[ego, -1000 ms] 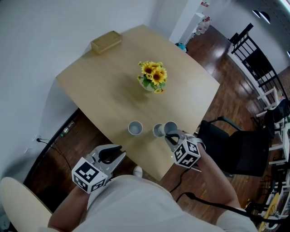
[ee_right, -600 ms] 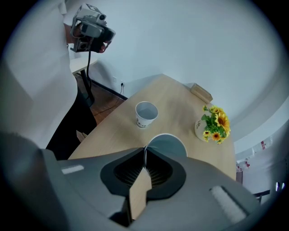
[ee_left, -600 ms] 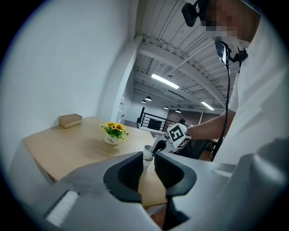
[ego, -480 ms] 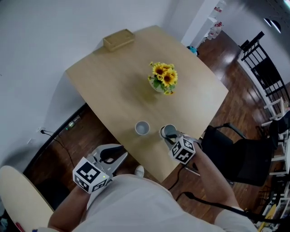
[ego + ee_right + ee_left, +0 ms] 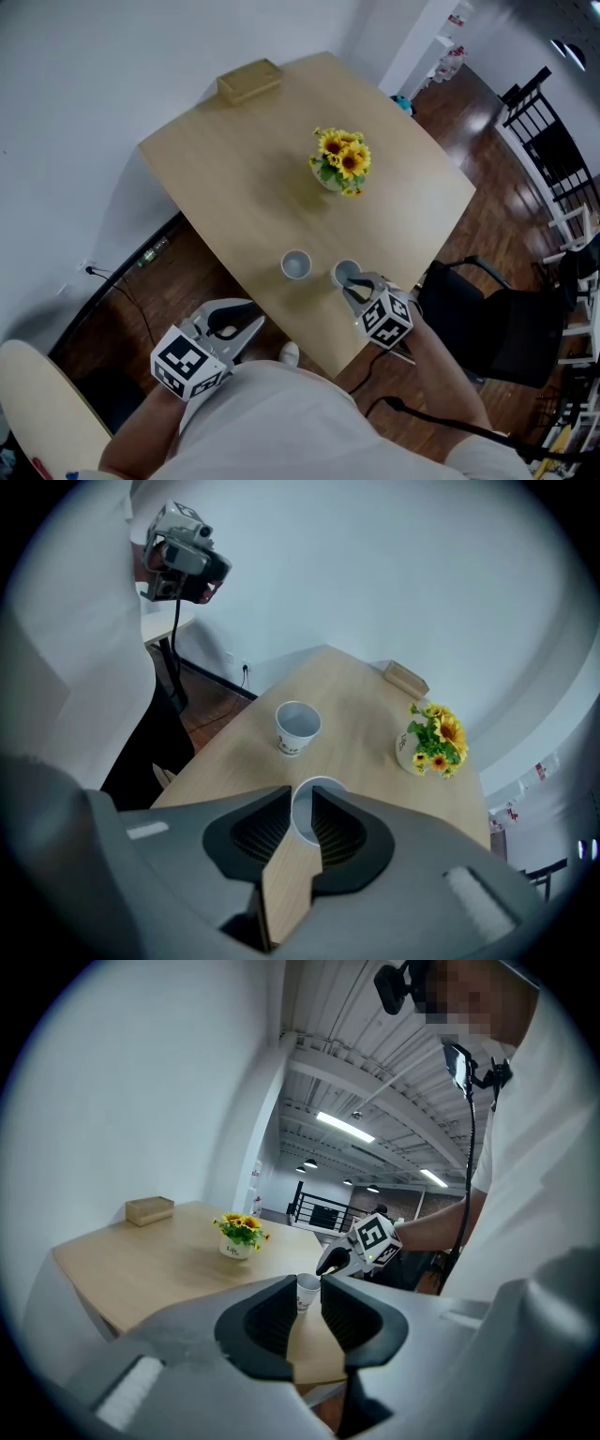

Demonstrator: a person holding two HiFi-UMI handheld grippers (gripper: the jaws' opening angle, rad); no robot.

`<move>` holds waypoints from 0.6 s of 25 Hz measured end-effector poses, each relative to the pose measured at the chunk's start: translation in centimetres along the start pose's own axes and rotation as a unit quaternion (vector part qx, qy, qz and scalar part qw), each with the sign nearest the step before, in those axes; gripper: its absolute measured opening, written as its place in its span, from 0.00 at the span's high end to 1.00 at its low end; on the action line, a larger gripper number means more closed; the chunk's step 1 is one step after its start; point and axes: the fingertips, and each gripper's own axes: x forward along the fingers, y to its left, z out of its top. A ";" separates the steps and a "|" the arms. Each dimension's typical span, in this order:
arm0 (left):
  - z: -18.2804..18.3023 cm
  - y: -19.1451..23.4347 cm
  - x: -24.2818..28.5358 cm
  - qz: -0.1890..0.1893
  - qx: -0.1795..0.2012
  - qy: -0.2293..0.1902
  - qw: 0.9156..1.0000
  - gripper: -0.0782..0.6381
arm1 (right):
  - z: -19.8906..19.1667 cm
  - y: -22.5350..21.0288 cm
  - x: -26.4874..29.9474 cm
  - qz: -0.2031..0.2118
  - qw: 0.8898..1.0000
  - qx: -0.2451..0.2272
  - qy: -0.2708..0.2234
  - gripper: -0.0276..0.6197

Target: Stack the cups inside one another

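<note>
The right gripper hangs just over the right-hand white cup, which stands upright near the front edge of the wooden table. In the right gripper view its jaws are a narrow gap apart, and the cup's near rim and pale inside show through that gap with bare table below, so nothing is clamped between them. The other white cup stands upright just beside the first, to its left, apart from it and open end up. The left gripper is held off the table's front edge, close to the person's body, its jaws also narrowly parted and holding nothing; in the left gripper view that second cup merely shows through the gap, well ahead on the tabletop, with the right gripper beyond it. A small pot of sunflowers sits towards the middle of the table, well apart from both cups, and a wooden box lies at the far edge by the wall. A black chair stands on the wooden floor to the right of the table
</note>
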 end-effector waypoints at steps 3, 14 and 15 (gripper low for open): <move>0.3 -0.2 0.1 -0.004 0.008 -0.001 1.000 0.77 | 0.7 0.4 -1.1 -0.008 1.000 -0.001 -0.010 0.84; 1.2 -0.5 -0.6 -0.027 0.018 -0.014 0.999 0.76 | 6.8 3.8 0.4 -0.019 0.998 -0.058 -0.034 0.84; 1.2 -0.4 -1.0 -0.028 0.021 -0.015 0.999 0.76 | 7.3 4.0 1.3 -0.017 0.997 -0.066 -0.029 0.84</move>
